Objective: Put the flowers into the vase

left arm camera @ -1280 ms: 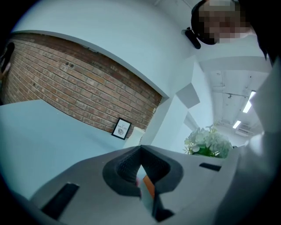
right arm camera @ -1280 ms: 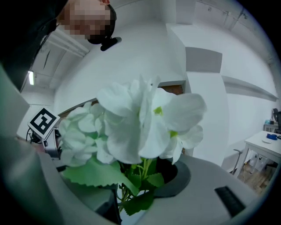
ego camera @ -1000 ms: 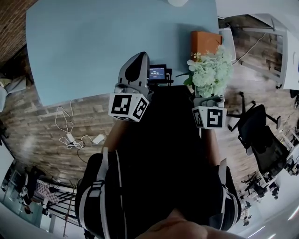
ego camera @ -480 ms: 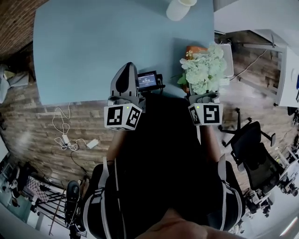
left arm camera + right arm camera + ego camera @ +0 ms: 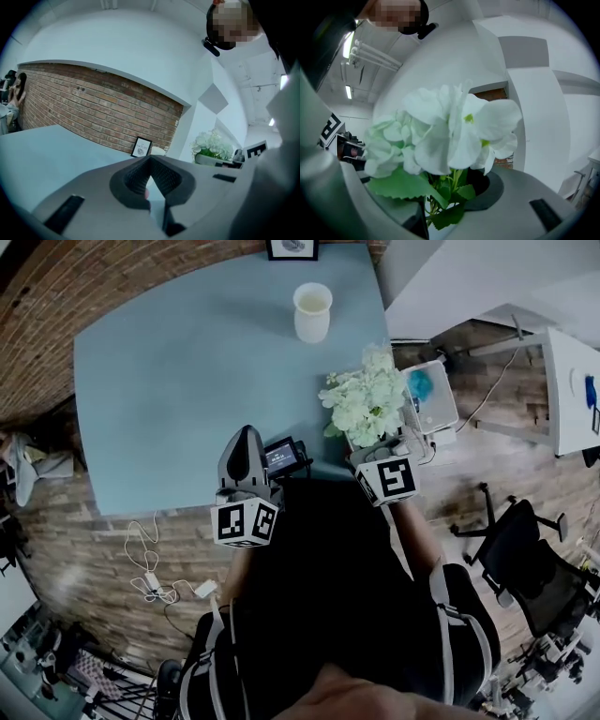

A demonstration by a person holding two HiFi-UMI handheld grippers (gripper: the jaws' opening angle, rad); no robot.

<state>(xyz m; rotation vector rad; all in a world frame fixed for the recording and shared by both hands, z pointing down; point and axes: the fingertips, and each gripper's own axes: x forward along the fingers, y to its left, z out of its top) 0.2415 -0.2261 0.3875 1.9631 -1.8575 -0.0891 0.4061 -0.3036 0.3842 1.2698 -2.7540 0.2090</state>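
Carry step: my right tongs clamp the flowers by the stems, centre-right; left tongs are pinched together, empty. Next I must bring the stems over the vase, upper centre.

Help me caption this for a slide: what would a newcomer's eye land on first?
First the flowers, a white bunch with green leaves, clamped by the stems in the right gripper over the near right corner of the pale blue table. Next the white vase, standing alone at the table's far side. The left gripper is shut on nothing.
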